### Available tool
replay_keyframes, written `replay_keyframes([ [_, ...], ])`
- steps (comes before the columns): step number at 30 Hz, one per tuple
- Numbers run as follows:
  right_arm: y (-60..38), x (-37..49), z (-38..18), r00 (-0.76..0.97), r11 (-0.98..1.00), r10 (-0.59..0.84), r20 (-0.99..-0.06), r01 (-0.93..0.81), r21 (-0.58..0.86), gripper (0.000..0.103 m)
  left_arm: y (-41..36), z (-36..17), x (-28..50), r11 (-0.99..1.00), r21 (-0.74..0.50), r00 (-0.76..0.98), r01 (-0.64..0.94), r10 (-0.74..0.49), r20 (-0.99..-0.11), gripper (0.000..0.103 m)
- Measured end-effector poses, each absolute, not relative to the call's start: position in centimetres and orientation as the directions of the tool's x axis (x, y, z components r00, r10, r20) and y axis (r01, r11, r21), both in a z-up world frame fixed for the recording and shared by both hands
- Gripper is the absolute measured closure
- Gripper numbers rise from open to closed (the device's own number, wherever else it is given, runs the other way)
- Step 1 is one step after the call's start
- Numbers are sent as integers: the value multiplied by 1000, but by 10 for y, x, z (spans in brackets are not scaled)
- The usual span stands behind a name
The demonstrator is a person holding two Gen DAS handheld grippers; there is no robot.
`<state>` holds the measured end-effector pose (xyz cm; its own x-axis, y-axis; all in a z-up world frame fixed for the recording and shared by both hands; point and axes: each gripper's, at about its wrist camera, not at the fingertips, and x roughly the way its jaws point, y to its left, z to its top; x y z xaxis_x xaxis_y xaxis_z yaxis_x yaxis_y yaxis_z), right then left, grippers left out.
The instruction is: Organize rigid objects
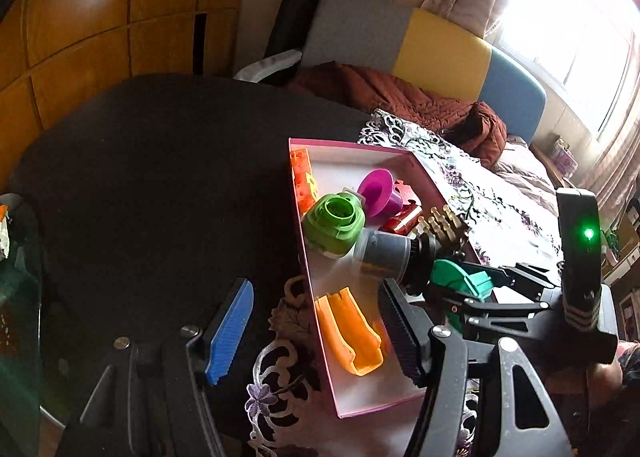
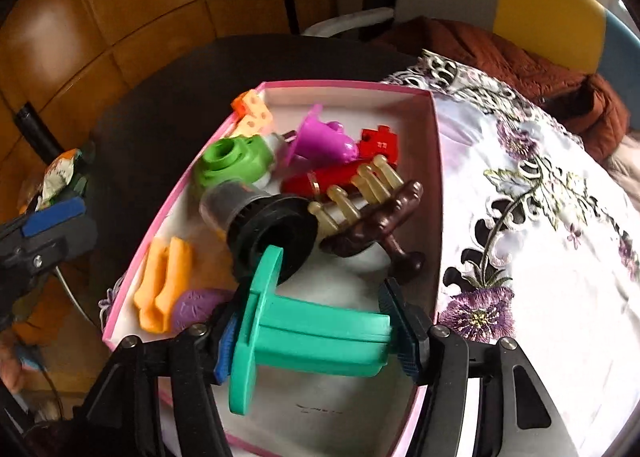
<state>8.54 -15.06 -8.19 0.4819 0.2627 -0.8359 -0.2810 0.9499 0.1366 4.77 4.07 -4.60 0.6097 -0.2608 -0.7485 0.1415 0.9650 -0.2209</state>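
Note:
A pink-rimmed box (image 2: 436,161) (image 1: 294,193) holds several toys: a green round piece (image 2: 232,163) (image 1: 334,223), a purple cup (image 2: 320,137) (image 1: 378,187), red pieces (image 2: 332,177), a brown peg rack (image 2: 380,217) (image 1: 440,227), an orange trough (image 2: 164,281) (image 1: 350,331) and a grey-and-black cylinder (image 2: 260,217) (image 1: 390,253). My right gripper (image 2: 316,333) (image 1: 480,289) is shut on a teal flanged handle (image 2: 304,333) (image 1: 460,281) and holds it over the box's near end. My left gripper (image 1: 316,333) is open and empty, over the box's left wall.
The box sits on a white cloth with purple flowers (image 2: 520,257) over a dark table (image 1: 160,177). A sofa with a rust blanket (image 1: 400,97) stands behind. Wooden panels (image 1: 100,17) are at the left. A glass table with clutter (image 1: 16,257) is at the far left.

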Motion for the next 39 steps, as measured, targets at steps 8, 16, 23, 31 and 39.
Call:
replay_keyframes([
  [8,-150,82,-92,478,949,264,-838,-286,135,35,37,-48,47,968,-209,609,138,-250,-753,37],
  [16,-154,70,-77,532,957,266,-804,-249,152,22,30,-39,40,982,-146,646,123,-191,-739,37],
  [23,-159,43,-44,659,980,197,-726,-164,117,8,27,-21,25,993,-99,713,63,-114,-691,37],
  [31,-164,14,-26,753,994,93,-651,-33,104,7,14,-7,5,1000,-16,755,-17,3,-655,27],
  [39,-171,5,-20,771,992,84,-631,-3,129,7,9,-6,-3,998,-45,760,-34,-3,-650,28],
])
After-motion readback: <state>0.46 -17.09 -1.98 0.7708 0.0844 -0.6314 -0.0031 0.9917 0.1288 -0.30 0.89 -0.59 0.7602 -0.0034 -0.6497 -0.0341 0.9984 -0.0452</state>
